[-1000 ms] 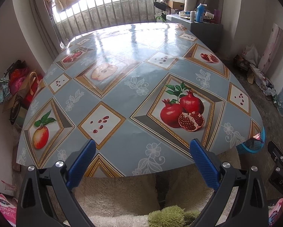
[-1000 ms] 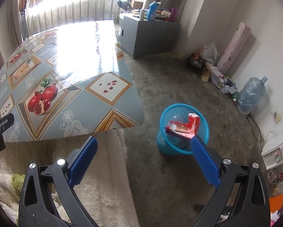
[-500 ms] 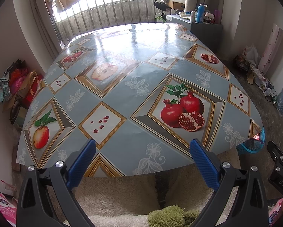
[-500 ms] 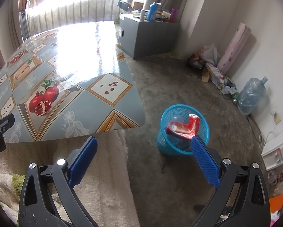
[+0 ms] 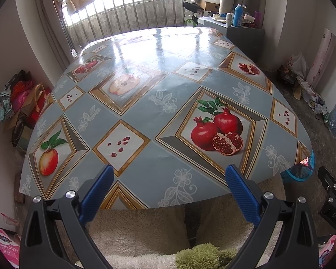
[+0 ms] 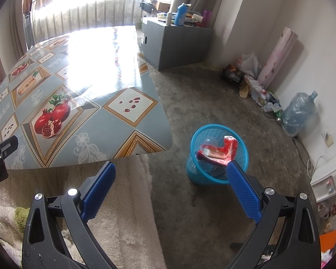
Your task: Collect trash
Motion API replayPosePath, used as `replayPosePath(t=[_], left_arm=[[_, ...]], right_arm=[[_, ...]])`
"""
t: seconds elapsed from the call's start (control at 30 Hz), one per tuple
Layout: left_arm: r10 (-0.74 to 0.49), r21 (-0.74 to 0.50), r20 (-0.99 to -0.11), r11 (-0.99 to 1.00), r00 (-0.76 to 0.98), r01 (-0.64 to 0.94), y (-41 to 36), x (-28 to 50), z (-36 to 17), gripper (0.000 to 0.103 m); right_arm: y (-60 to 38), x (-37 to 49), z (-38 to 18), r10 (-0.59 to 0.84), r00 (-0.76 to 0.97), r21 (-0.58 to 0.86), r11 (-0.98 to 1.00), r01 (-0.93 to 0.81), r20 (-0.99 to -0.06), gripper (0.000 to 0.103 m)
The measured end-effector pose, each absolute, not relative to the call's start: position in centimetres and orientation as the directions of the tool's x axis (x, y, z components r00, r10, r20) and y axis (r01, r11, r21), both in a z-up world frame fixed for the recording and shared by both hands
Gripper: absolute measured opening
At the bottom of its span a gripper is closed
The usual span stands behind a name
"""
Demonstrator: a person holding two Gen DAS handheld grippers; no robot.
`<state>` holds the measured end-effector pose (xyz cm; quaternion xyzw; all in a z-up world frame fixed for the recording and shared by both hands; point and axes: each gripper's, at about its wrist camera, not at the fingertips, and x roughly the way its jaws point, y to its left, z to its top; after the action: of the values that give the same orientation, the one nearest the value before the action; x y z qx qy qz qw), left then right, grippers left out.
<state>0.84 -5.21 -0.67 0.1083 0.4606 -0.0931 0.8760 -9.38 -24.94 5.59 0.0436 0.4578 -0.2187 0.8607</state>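
Both grippers, left [image 5: 168, 179] and right [image 6: 170, 177], are held apart and empty. Trash [image 6: 219, 150] is seen in the bin [image 6: 197, 174]; collecting seems finished, so withdrawal is called for.

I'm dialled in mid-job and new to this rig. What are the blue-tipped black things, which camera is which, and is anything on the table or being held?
Those are hand-held tongs, one in each of a person's hands, each with a fisheye camera looking along its fingers. The left tongs face the table; I see only its fruit-print cloth, nothing lying on it. The right tongs look past the table corner at a blue basket on the floor, with red wrappers inside. Both tongs are open and hold nothing.
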Motion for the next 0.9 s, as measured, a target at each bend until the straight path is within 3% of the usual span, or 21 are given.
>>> replayPosePath(t=[0.9], left_arm=[[-0.064, 0.102, -0.834, 0.958, 0.548, 0.267, -5.20, 0.65, -0.88, 0.097]], right_arm=[[-24.75, -9.37, 5.63, -0.336, 0.487, -0.122, 0.900, 0.419, -0.806, 0.095]])
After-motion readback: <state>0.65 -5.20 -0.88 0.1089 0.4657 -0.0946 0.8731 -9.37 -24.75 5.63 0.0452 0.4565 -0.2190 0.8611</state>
